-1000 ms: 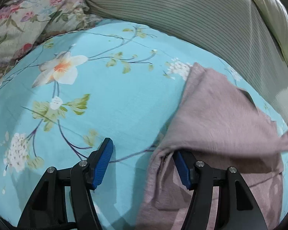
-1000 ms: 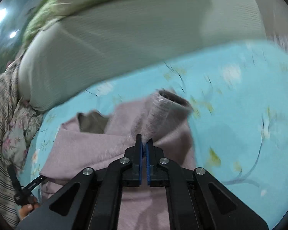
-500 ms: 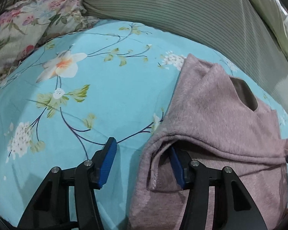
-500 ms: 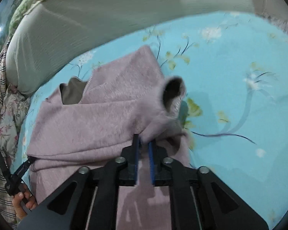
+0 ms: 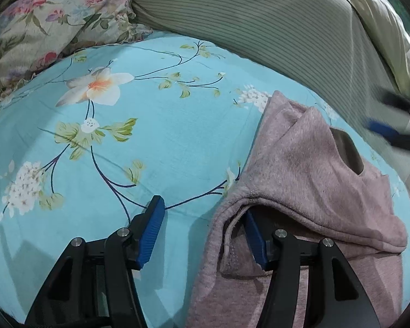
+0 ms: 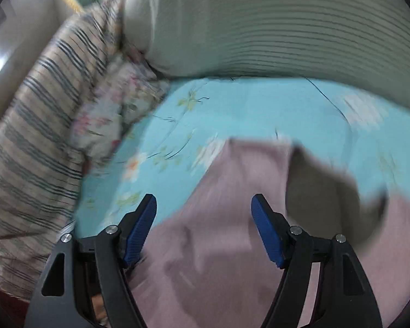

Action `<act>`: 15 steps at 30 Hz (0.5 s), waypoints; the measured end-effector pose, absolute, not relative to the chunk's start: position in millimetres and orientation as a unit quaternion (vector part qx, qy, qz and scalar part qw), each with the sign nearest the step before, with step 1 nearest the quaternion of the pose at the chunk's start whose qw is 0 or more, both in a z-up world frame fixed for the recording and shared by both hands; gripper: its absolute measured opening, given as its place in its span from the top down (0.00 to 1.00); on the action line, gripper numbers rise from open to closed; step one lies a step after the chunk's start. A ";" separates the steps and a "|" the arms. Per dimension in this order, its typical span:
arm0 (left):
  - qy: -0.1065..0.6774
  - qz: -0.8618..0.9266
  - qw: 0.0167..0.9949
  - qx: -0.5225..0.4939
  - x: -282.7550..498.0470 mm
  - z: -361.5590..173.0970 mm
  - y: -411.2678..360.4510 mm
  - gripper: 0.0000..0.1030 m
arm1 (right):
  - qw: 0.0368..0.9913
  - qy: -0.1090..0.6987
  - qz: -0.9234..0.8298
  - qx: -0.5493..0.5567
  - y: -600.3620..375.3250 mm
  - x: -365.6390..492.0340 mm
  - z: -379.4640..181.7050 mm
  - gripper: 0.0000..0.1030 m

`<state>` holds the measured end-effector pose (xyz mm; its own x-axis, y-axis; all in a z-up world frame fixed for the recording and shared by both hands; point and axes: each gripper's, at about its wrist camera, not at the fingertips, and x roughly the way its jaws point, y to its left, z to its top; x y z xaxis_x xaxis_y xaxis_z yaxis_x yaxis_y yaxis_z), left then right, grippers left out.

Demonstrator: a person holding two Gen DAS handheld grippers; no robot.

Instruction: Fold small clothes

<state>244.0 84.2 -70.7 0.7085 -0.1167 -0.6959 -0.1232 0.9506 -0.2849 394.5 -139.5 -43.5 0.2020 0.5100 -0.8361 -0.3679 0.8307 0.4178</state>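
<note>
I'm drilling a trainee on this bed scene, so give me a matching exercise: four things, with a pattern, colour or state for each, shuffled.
Things:
1. mauve top
2. bedsheet
3. bolster
4. right gripper

States:
A. green, fine stripes
B. open, holding nothing
C. turquoise, printed flowers
D. one layer folded over

Pairs: 1-D, 2-C, 3-A, 4-B

Looked like a home bedroom: blue floral bedsheet (image 5: 155,142), flowery pillow (image 5: 54,19) upper left, striped bedding (image 5: 273,30) behind.
</note>
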 end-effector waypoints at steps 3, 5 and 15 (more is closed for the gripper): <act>0.378 -0.002 0.911 -0.165 243.4 -71.6 86.4 0.42 | 0.707 0.645 0.292 0.000 -107.6 432.7 -87.2 0.29; 0.374 -0.006 0.911 -0.173 242.5 -72.2 88.7 0.42 | 0.653 0.693 0.304 -0.028 -92.8 431.3 -112.6 0.29; 0.348 -0.013 0.913 -0.213 236.2 -71.8 97.9 0.42 | 0.619 0.632 0.448 0.131 -23.8 443.2 -130.6 0.26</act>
<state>236.2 97.9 -71.8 0.7580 -0.1722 -0.6291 -0.1235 0.9092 -0.3976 443.2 -23.8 -130.6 -0.2001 0.7198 -0.6647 -0.3877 0.5649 0.7284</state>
